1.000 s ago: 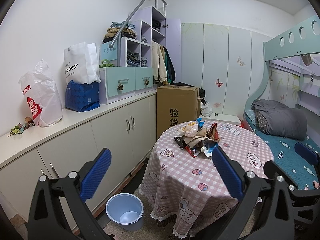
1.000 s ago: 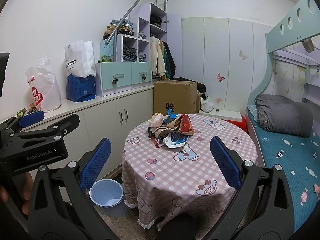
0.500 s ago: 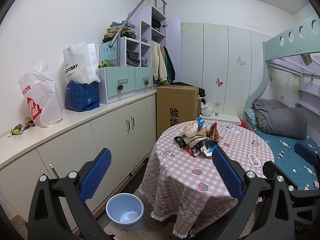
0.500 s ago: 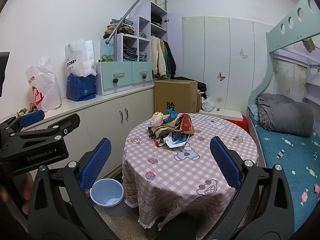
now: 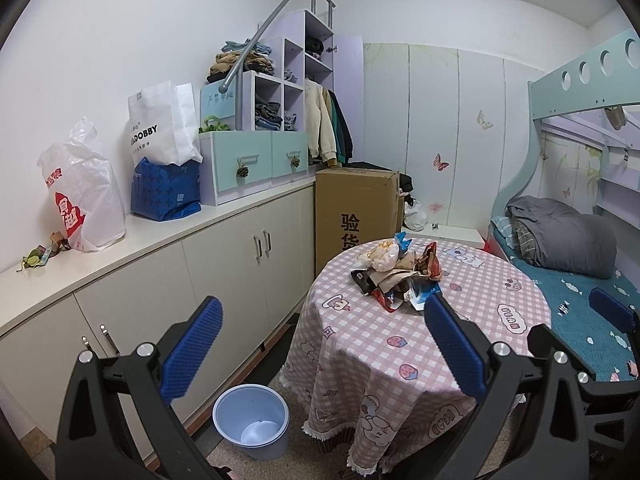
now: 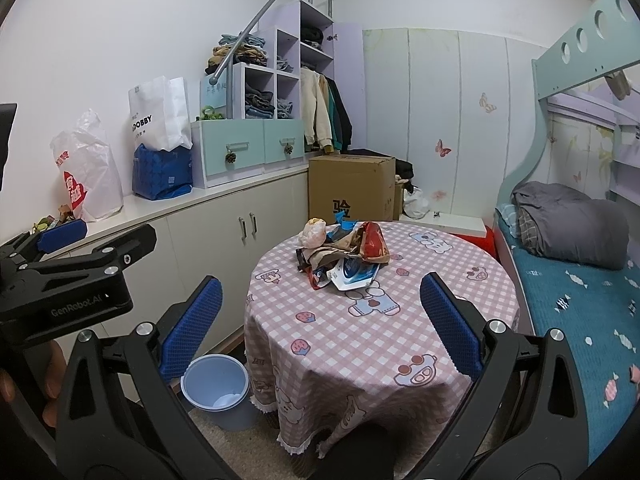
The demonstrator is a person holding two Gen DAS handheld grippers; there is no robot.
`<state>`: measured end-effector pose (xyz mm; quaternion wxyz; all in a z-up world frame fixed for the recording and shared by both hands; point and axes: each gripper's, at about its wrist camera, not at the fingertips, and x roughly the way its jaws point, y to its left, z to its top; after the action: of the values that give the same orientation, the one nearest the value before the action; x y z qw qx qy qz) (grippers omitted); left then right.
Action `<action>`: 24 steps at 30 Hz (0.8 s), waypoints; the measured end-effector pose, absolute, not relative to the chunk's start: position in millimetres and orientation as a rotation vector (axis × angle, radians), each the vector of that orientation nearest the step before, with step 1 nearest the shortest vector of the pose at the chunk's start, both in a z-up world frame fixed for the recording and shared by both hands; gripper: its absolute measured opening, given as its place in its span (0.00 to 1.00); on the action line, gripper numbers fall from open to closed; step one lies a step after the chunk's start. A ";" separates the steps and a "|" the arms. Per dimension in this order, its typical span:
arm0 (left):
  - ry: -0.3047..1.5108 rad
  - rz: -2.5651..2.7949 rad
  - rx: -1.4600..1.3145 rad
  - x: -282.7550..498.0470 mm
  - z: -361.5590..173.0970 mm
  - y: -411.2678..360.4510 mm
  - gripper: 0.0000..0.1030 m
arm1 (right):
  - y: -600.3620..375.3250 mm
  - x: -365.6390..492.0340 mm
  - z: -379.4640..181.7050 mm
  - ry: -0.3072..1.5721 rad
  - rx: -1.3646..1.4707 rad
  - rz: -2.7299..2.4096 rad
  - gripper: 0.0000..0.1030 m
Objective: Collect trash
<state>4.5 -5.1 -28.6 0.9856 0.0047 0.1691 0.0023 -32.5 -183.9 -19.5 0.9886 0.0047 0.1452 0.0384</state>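
Right tool (image 6: 320,312) occupies the lower frame, its blue-padded fingers (image 6: 191,326) spread wide with nothing between them. Left tool (image 6: 60,264) enters at mid-left, a hand (image 6: 24,384) gripping it at the lower left edge; whether its fingers are apart cannot be judged. At centre stands a round counter (image 6: 400,340) under a pink checked cloth. A trash pile (image 6: 344,256) of wrappers and crumpled paper sits on its far half. A light blue bin (image 6: 218,390) stands on the floor just beside the counter, lower left of centre. A cardboard box (image 6: 352,186) stands behind the counter. A bed (image 6: 580,320) fills the right.
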 end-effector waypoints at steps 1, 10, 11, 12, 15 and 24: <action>0.343 0.005 0.009 3.8 -30.7 -3.6 0.96 | -184.2 -31.6 -19.1 0.291 0.008 0.079 0.94; 0.369 0.008 0.015 12.0 -29.3 -3.8 0.96 | -186.0 -30.1 -19.5 0.309 0.012 0.072 0.94; 0.373 0.009 0.015 12.9 -30.4 -3.1 0.96 | -187.0 -27.2 -19.0 0.312 0.014 0.073 0.94; 0.378 0.011 0.015 14.2 -31.4 -2.6 0.96 | -187.2 -26.7 -19.1 0.315 0.014 0.072 0.94; 0.387 0.015 0.013 17.3 -32.7 -1.1 0.96 | -186.6 -25.2 -20.3 0.323 0.014 0.073 0.94; 0.435 0.025 0.021 38.4 -43.6 -2.9 0.96 | -196.1 1.4 -32.3 0.356 0.069 0.058 0.94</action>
<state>38.4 -2.9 -43.6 0.9763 0.0105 0.2159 0.0122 1.4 -196.1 -32.3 0.9832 0.0342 0.1768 0.0288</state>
